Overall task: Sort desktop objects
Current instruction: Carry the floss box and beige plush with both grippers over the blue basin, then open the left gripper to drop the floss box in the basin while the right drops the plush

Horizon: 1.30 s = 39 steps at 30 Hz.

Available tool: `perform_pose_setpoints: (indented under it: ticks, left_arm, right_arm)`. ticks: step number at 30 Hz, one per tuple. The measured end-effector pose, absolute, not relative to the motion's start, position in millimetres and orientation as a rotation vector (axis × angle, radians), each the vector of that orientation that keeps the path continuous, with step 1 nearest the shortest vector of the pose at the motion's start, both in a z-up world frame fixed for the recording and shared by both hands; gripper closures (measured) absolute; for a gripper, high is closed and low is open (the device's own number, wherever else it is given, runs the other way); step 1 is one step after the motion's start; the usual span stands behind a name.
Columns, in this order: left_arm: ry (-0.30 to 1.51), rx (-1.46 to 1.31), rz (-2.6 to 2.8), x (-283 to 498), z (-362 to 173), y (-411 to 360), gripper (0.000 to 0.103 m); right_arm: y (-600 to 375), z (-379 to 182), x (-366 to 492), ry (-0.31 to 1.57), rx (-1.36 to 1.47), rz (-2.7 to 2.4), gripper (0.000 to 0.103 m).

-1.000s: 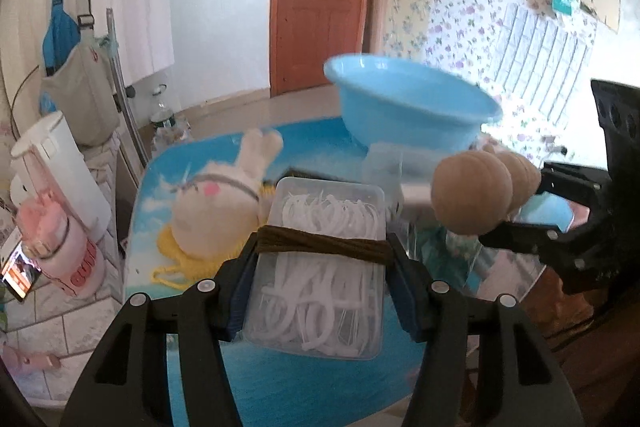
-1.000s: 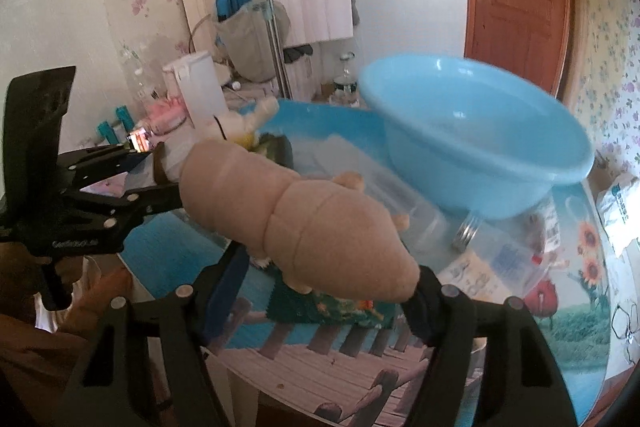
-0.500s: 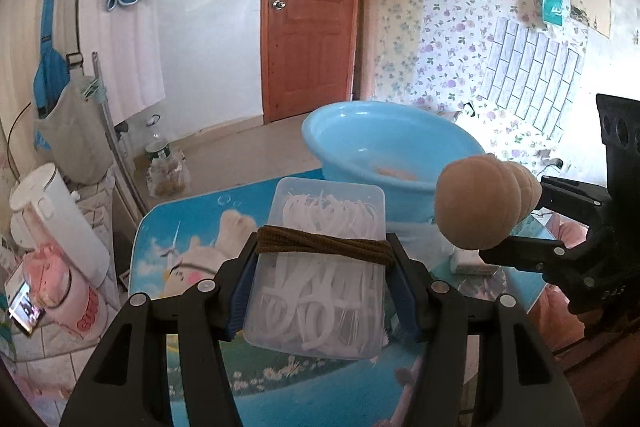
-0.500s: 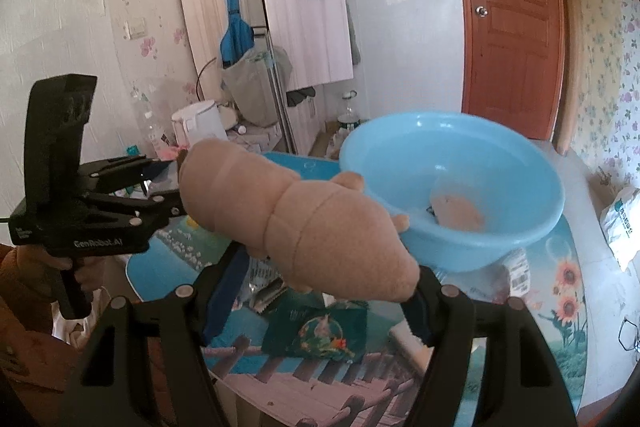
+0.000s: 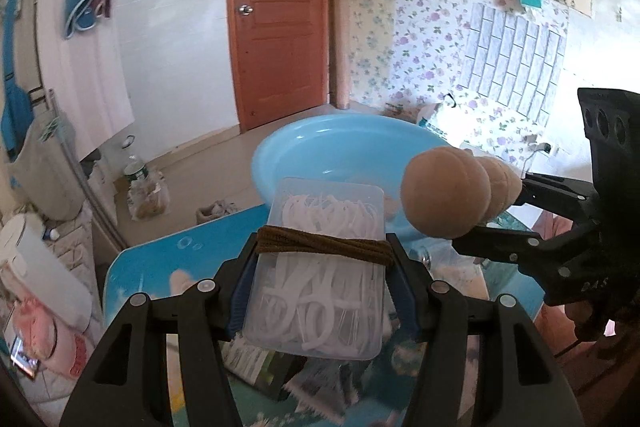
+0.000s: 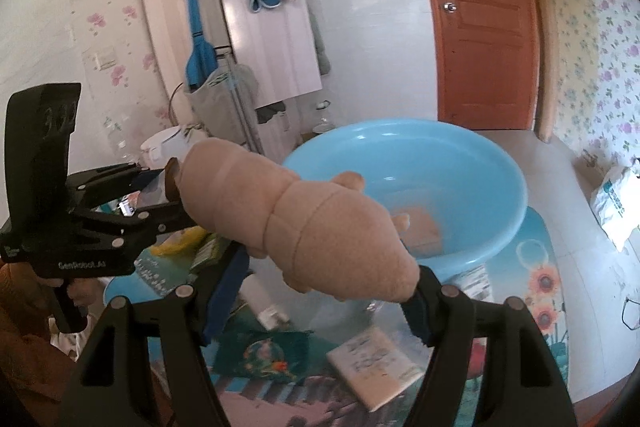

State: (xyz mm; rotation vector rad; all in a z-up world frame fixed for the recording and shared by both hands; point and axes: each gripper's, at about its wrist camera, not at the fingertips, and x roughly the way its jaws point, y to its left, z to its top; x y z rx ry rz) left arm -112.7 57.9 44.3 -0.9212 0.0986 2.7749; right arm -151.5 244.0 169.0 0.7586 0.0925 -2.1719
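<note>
Floss picks in a clear box [image 5: 320,279] sat clamped in the left gripper [image 5: 322,283] near the blue basin [image 6: 460,163]. The right gripper [image 6: 324,267] squeezed a plush toy [image 6: 296,223]. Released short, either might have dropped outside the rim.

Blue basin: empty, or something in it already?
Not empty. The blue basin has a tan item lying on its bottom, in the right wrist view; too blurred to identify, and partly hidden behind the plush toy.
</note>
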Motion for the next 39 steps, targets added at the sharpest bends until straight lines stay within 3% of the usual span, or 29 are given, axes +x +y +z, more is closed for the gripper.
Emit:
perform_pose_setpoints:
  ticks: [23, 28, 39]
  left_arm:
    - [0.134, -0.946, 2.66, -179.1, 20.6, 82.9, 0.044]
    - [0.174, -0.918, 2.643, -187.1, 19.2, 90.3, 0.033]
    - [0.192, -0.886, 2.628, -189.6, 22.8, 98.2, 0.029]
  right_arm:
    - [256.8, 155.0, -206.7, 0.088, 0.838, -2.301, 0.032]
    - [257.1, 153.8, -208.6, 0.076, 0.847, -2.299, 0.03]
    - [269.2, 153.1, -209.7, 0.057, 0.883, -2.351, 0.029]
